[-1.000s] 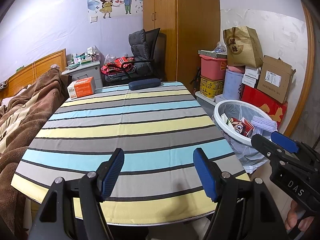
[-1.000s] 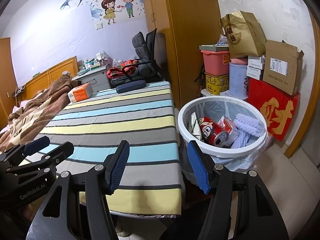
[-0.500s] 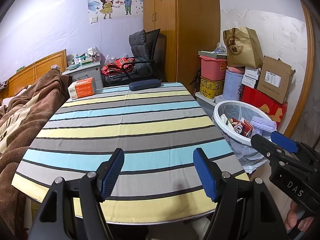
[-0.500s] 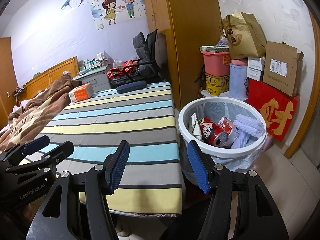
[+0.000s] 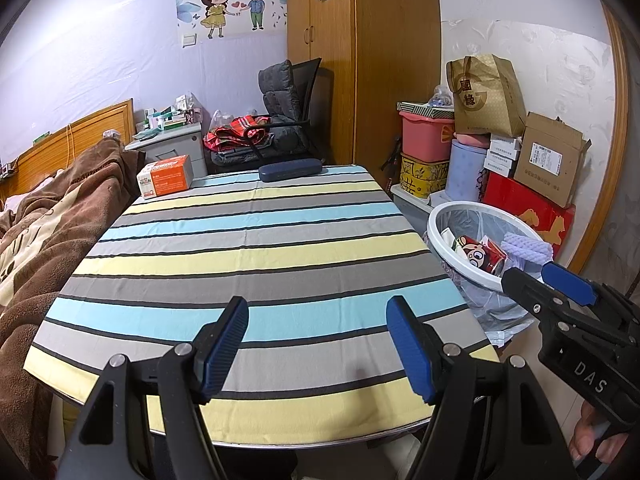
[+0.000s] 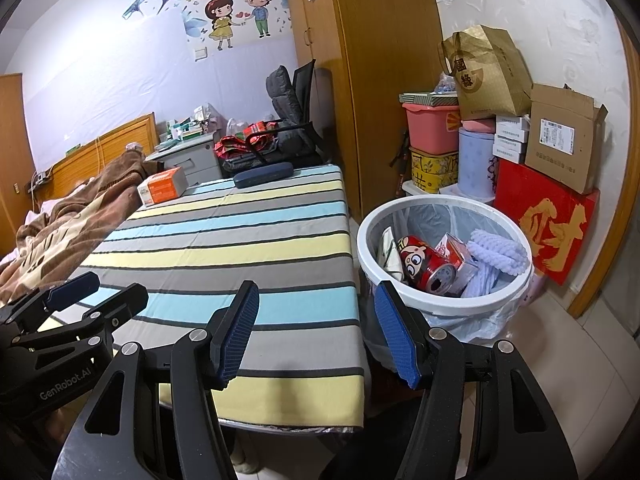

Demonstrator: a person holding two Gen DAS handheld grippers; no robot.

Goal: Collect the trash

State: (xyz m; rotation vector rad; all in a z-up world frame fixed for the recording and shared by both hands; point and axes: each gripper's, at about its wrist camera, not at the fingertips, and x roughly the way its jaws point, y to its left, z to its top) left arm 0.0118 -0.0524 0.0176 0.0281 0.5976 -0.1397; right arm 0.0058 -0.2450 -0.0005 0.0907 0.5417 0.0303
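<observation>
Striped tabletop (image 5: 256, 256) ahead, no loose trash on it. White bin (image 6: 442, 308) just off its right edge, nearest my right gripper (image 6: 316, 334). Trash's inside. Right and left gripper (image 5: 316, 350) both gape, holding nothing.

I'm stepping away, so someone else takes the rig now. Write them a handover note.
Left hand-held gripper: open, empty, over the near edge of the striped table.
Right hand-held gripper: open, empty, between the table edge and the bin.
White bin, right of the table: holds a red can, a small carton and a lilac knitted piece.
On the table's far end: orange box, dark blue case.
Done: loose trash looks binned.
Left: check whether the box and case stay.
</observation>
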